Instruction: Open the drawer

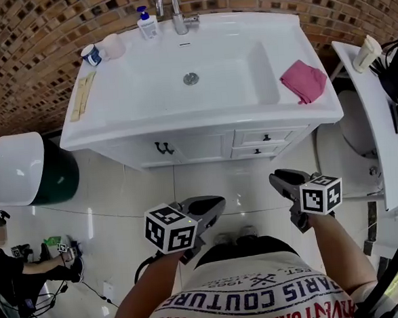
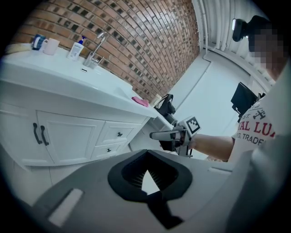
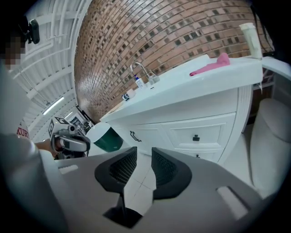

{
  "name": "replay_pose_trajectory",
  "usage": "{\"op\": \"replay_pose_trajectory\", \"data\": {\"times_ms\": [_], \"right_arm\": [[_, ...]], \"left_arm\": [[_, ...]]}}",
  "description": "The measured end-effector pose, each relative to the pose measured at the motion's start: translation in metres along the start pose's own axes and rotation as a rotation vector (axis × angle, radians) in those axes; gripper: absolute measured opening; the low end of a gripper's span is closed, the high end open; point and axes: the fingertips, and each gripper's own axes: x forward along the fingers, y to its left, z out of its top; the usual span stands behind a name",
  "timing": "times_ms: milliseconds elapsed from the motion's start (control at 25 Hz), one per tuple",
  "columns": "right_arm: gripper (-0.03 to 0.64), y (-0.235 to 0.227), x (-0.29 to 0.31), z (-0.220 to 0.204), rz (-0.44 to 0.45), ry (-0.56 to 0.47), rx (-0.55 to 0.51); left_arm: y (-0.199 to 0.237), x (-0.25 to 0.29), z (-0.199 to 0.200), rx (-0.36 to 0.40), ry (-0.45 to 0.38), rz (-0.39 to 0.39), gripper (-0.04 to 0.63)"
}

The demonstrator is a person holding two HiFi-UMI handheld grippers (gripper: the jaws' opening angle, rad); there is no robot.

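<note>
The white vanity (image 1: 183, 125) has two small drawers at its right, an upper drawer (image 1: 266, 137) and a lower drawer (image 1: 257, 151), each shut and with a dark knob. The right gripper view shows the same upper drawer (image 3: 196, 137) ahead and to the right. My right gripper (image 1: 275, 179) hangs over the floor in front of the drawers, apart from them. Its jaws (image 3: 144, 152) stand open with nothing between them. My left gripper (image 1: 219, 202) is lower and further left, shut and empty, tips together (image 2: 146, 152).
Left of the drawers are cabinet doors with dark handles (image 1: 163, 148). A pink cloth (image 1: 304, 81), a soap bottle (image 1: 147, 22) and cups (image 1: 103, 51) sit on the basin top. A green bin (image 1: 30, 170) stands at the left, a toilet (image 1: 356, 127) at the right. A person (image 1: 10, 270) sits at the lower left.
</note>
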Motion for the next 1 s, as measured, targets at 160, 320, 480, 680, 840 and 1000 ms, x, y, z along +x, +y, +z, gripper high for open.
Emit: {"op": "replay_pose_trajectory", "data": {"times_ms": [160,320,480,680,840,1000], "right_arm": [[0.129,-0.061,0.037,-0.014,-0.072,-0.015,-0.009],[0.177,-0.117,0.078,-0.013,-0.132,-0.049,-0.011],[0.211,-0.168,0.113,-0.012,-0.219,-0.094,0.011],[0.267,-0.207,0.142,-0.01,-0.318,-0.127,0.052],[0.245,-0.221,0.154,-0.01,-0.356,-0.126,0.051],[0.225,-0.231,0.164,-0.009,-0.373,-0.113,0.057]], "left_arm": [[0.027,0.02,-0.016,0.006,-0.022,0.008,-0.02],[0.05,0.031,-0.029,0.008,-0.043,0.022,-0.02],[0.066,0.034,-0.043,0.017,-0.058,0.04,-0.02],[0.087,0.033,-0.061,-0.003,-0.059,0.078,-0.02],[0.096,0.036,-0.073,-0.02,-0.05,0.093,-0.02],[0.102,0.035,-0.074,-0.028,-0.047,0.107,-0.02]]}}
